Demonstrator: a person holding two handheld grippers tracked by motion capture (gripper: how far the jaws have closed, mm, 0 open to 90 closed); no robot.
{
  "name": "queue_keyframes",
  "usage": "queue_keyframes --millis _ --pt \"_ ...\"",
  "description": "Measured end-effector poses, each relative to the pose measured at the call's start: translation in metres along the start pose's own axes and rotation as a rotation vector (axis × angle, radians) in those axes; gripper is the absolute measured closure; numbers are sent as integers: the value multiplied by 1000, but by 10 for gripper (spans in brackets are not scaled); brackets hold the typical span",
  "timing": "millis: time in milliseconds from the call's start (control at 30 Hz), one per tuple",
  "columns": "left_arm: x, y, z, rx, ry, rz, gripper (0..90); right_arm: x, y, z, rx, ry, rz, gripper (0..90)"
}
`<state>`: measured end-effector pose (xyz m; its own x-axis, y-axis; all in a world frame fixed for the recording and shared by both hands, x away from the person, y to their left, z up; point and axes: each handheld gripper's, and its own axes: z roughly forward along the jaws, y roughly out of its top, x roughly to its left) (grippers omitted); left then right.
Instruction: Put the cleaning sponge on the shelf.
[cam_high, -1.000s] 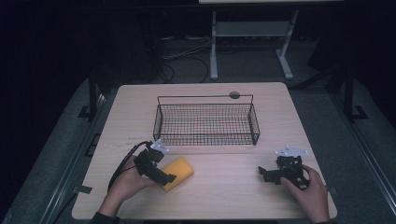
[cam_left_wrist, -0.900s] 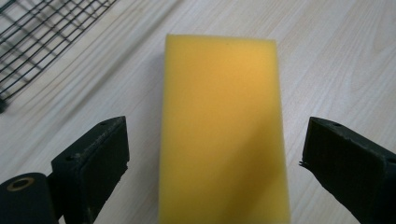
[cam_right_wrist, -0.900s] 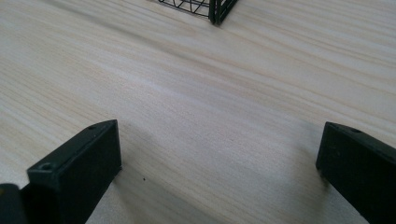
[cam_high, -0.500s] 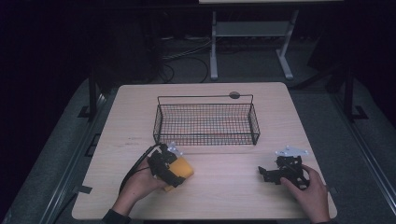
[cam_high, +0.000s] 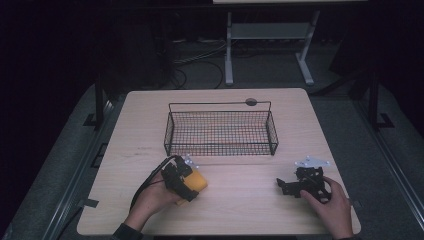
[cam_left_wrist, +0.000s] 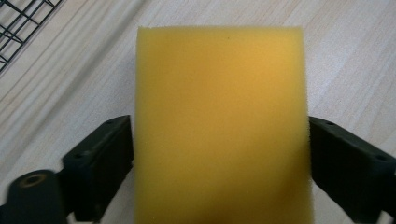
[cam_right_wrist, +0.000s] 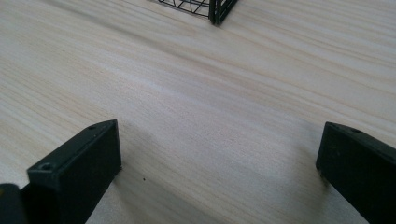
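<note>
The left gripper (cam_high: 186, 181), near left, has its jaws wide and just closing inward. The right gripper (cam_high: 300, 184) rests near right, jaws spread apart.

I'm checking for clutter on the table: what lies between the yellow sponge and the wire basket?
Nothing: in the high view, bare table separates the sponge from the wire basket.

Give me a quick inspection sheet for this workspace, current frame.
Surface: light wood table, bare around the items.
Job's things: yellow sponge lying flat; wire basket behind it, nothing in it.
Clutter: small dark round thing at the basket's far rim.
Grippers: left gripper jaws have just been closing, flanking the sponge at its sides, no squeeze seen; right gripper open over bare wood.
Cables: left gripper's cable trails back past the hand.
Surroundings: dark room, white stand behind the table.
</note>
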<state>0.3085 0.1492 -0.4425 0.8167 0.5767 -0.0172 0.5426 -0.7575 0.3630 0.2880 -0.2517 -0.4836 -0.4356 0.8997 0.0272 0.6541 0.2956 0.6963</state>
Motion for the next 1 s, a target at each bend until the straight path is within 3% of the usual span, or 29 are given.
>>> queue_keyframes --millis 367,1000 --pt "0 0 -1 4 2 8 210 0 0 0 0 0 0 0" --pt "3 -3 -8 -16 -14 -2 228 0 0 0 0 0 0 0"
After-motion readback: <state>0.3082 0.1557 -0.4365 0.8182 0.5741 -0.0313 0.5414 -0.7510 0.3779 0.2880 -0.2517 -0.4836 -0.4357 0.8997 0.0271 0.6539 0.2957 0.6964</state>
